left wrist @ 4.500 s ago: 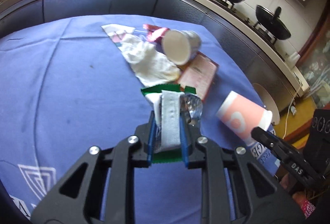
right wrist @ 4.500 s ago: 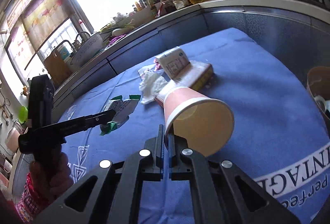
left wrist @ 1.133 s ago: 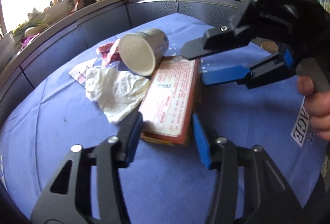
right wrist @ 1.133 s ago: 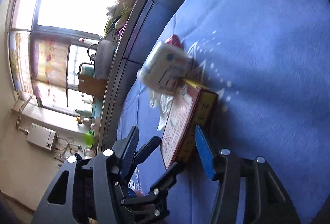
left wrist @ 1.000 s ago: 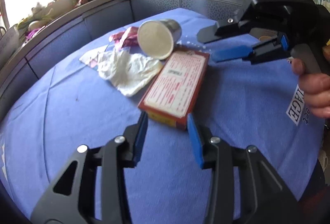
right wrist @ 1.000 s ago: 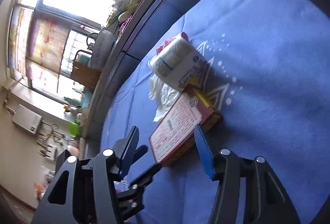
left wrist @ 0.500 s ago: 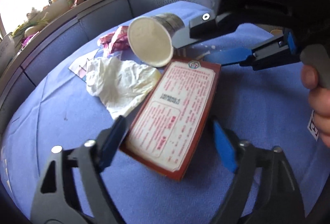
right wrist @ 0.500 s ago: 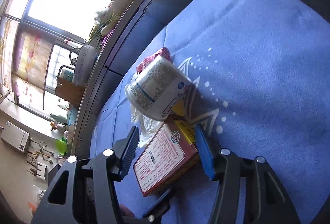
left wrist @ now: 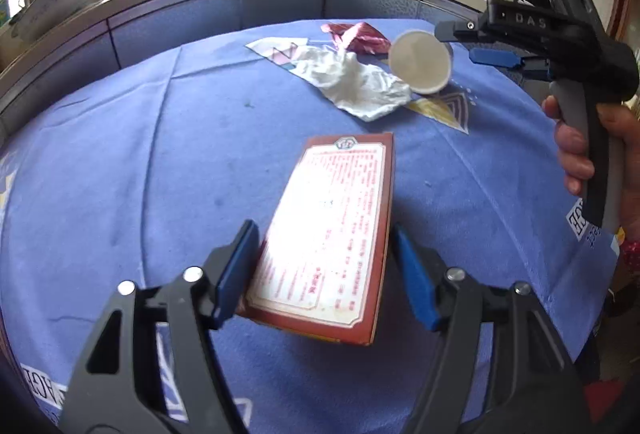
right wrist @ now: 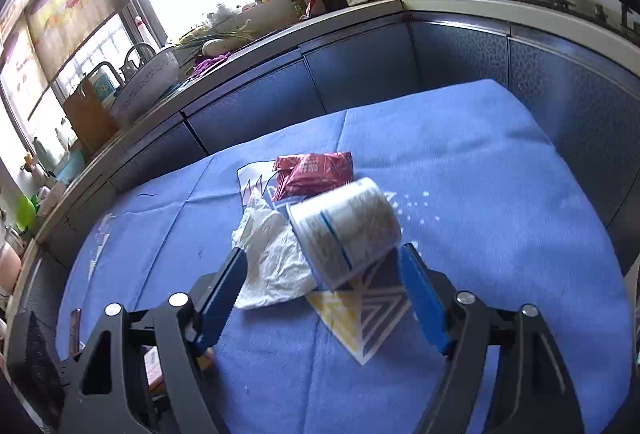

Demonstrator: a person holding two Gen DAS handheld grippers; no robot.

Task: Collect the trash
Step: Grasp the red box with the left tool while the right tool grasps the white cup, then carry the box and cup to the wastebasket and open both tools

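The red box (left wrist: 332, 230) lies on the blue cloth (left wrist: 140, 174) between the closing left gripper (left wrist: 326, 274) jaws, not yet pinched, while the opening right gripper (right wrist: 324, 290) straddles the tipped cup (right wrist: 344, 232).

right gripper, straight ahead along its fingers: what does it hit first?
Probably the tipped paper cup, lying between the opening right gripper fingers' line; crumpled tissue sits just left. Depth is uncertain.

Black left gripper (left wrist: 324, 270) frame, silver screws, blue-padded fingers (left wrist: 236, 266); right gripper (left wrist: 472, 44) stamped "DAS".
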